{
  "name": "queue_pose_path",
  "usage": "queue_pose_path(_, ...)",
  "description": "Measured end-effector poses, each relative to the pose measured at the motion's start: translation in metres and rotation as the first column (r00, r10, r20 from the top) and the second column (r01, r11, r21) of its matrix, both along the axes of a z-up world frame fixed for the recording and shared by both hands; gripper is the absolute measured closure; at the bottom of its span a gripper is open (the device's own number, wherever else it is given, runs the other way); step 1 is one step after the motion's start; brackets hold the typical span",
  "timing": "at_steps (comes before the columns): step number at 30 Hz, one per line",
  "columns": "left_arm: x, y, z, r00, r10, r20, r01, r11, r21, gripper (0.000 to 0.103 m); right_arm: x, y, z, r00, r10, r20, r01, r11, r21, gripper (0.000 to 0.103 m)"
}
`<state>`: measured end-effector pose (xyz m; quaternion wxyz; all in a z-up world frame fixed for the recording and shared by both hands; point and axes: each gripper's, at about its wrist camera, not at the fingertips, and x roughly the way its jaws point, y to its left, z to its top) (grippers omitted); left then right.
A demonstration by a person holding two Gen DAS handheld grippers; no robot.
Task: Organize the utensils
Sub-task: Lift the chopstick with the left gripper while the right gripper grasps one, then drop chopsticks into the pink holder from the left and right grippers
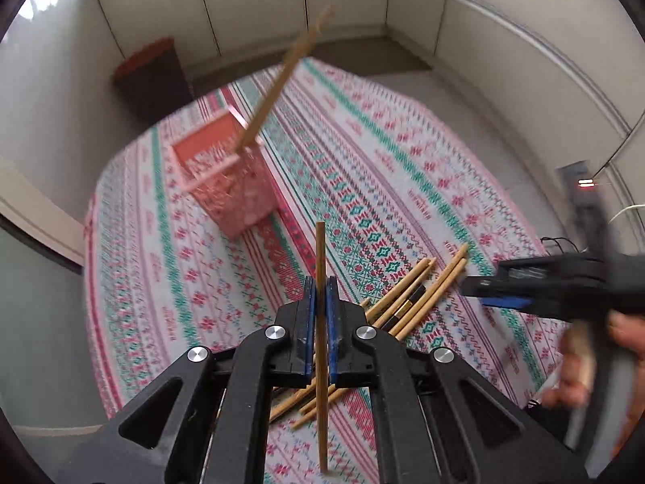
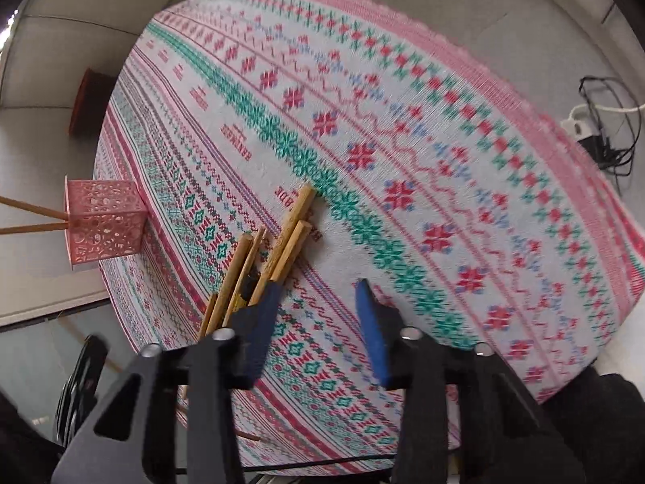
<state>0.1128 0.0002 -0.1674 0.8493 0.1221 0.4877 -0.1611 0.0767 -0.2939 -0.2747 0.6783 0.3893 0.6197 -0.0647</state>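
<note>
My left gripper is shut on one wooden chopstick, which stands upright between the blue pads above the table. Behind it, several loose chopsticks lie in a pile on the patterned cloth. A pink perforated holder stands further back left with a chopstick leaning out of it. My right gripper is open just over the cloth. Its left finger sits at the near end of the chopstick pile, and only cloth shows between the pads. The holder is at the left edge.
The round table wears a pink, green and white patterned cloth. A dark box with a red top sits on the floor beyond it. A power strip with cables lies on the floor at right. White panel walls surround the area.
</note>
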Motion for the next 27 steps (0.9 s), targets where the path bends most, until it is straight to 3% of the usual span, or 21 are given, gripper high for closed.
queue_pose_path(4,-0.015,0.009,0.011,0.999,-0.004,0.035,0.004,1.0,0.001,0.099,0.006,0.005,-0.005,0.998,-0.057,0.011,0.058,0.998,-0.028,0.072)
queue_pose_path(8,-0.02,0.017,0.017,0.999,0.004,0.039,-0.004,1.0,-0.008,0.099,0.014,0.018,-0.001,0.999,-0.041,0.027,0.043,0.998,-0.045,0.072)
queue_pose_path(12,-0.019,0.025,0.02,0.999,0.019,0.041,-0.018,1.0,-0.018,0.099,0.016,0.032,0.002,1.0,0.013,0.008,-0.012,0.988,-0.153,0.086)
queue_pose_path(19,-0.019,0.028,0.024,0.998,0.029,0.058,-0.027,0.999,-0.028,0.099,0.006,0.024,-0.004,1.0,0.002,-0.006,-0.002,0.995,-0.098,0.083)
queue_pose_path(23,-0.021,0.03,0.026,0.997,0.041,0.071,-0.04,0.999,-0.022,0.099,0.019,0.037,-0.003,0.997,0.035,0.062,-0.026,0.99,-0.136,0.094)
queue_pose_path(27,-0.03,0.043,0.042,0.992,0.061,0.107,-0.055,0.997,-0.054,0.099,0.017,0.04,0.007,0.992,0.055,0.117,-0.043,0.994,-0.101,0.095)
